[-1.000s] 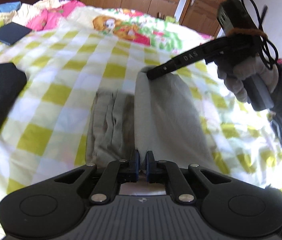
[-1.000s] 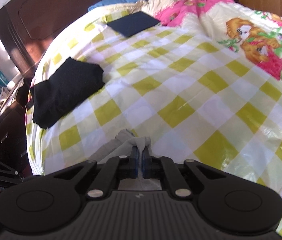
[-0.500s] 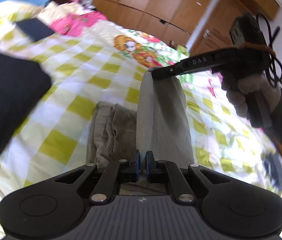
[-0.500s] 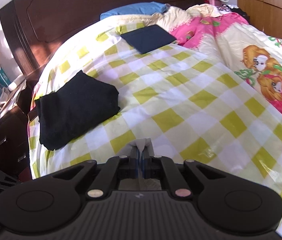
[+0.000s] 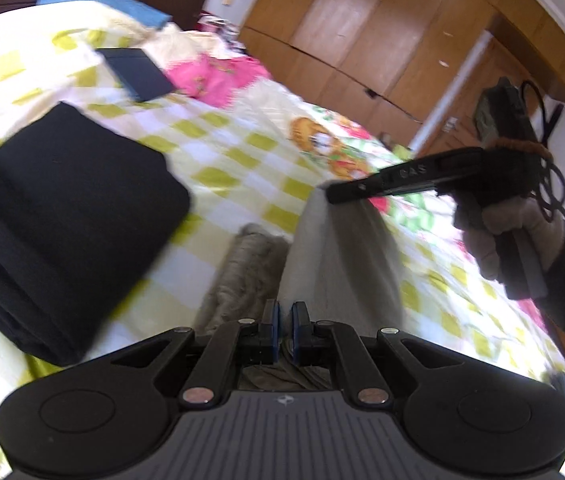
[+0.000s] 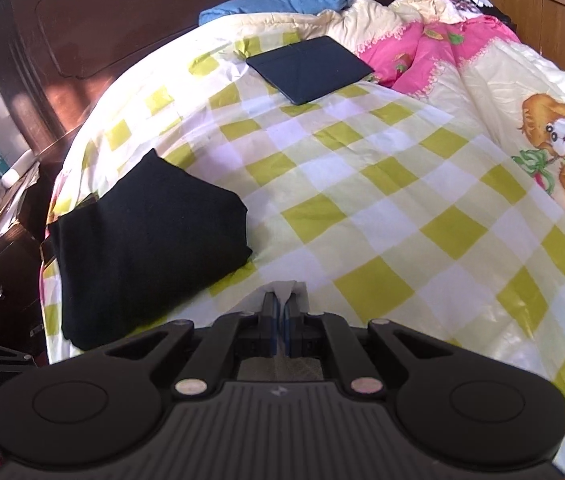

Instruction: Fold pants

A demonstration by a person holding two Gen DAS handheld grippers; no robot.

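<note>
The grey pants point(image 5: 338, 256) hang stretched in the air between my two grippers above the checked bed. My left gripper point(image 5: 282, 314) is shut on one end of the raised fabric. My right gripper point(image 5: 332, 196) is shut on the far end, held higher. A bunched part of the pants point(image 5: 242, 276) droops at the left. In the right wrist view my right gripper point(image 6: 281, 306) pinches a pale edge of the pants point(image 6: 284, 289).
A folded black garment point(image 6: 150, 236) lies on the yellow-checked bedspread point(image 6: 362, 200), also in the left wrist view point(image 5: 62, 208). A dark tablet case point(image 6: 308, 68) lies near the pillows. The wooden headboard point(image 6: 122, 20) and a wardrobe point(image 5: 362, 40) stand behind.
Both grippers have risen and swung left with the pants; the black garment now looms larger at the left, and less grey fabric rests on the bed.
</note>
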